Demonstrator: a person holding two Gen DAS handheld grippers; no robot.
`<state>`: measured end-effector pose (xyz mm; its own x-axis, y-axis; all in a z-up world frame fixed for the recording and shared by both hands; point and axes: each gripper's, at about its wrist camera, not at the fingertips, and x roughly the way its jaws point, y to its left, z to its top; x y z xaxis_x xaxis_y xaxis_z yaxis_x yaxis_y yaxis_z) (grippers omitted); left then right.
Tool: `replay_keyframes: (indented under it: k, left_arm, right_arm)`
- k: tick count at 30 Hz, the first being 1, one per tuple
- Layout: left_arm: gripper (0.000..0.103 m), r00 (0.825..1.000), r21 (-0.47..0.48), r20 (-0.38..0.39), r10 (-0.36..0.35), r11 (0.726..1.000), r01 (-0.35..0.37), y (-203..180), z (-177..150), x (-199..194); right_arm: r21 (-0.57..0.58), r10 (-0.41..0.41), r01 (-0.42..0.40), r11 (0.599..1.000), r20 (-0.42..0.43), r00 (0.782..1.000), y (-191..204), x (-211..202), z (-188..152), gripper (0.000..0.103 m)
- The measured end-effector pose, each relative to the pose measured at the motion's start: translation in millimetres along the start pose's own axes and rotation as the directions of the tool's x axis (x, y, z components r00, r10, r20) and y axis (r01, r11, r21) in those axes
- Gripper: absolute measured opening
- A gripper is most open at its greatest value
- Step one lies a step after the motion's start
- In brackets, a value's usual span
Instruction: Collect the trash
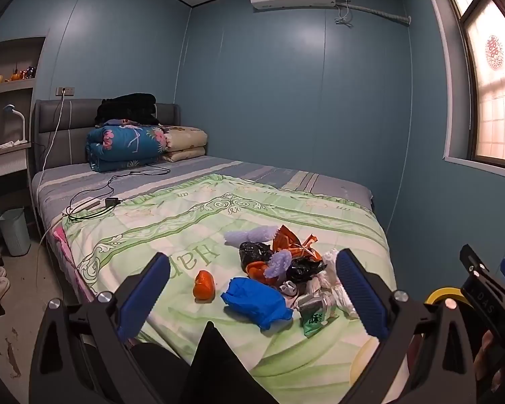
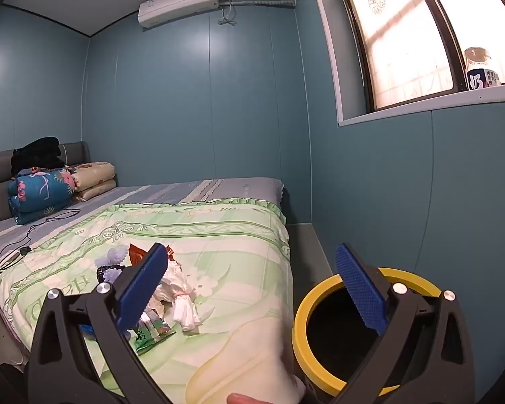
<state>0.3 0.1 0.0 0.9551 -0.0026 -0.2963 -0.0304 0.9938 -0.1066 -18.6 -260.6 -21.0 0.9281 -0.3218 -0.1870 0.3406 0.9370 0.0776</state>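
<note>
Trash pile (image 1: 279, 269) lies on the bed (image 1: 185, 222), untouched.
Left tongs (image 1: 252, 289) and right tongs (image 2: 252, 289) stand wide apart, both holding nothing.

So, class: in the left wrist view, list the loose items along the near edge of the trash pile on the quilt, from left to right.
Orange lump → blue crumpled bag → green wrapper → white tied bag.
</note>
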Motion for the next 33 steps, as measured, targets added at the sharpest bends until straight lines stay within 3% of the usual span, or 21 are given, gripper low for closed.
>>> replay_keyframes:
  k: [33]
  left_arm:
    - [0.095,1.000,0.008,0.006,0.006,1.000,-0.006,-0.5,-0.8,-0.6]
  right_arm:
    - [0.010,-0.001,0.001,1.000,-0.008,1.000,1.2,3.2,-1.9,0.095]
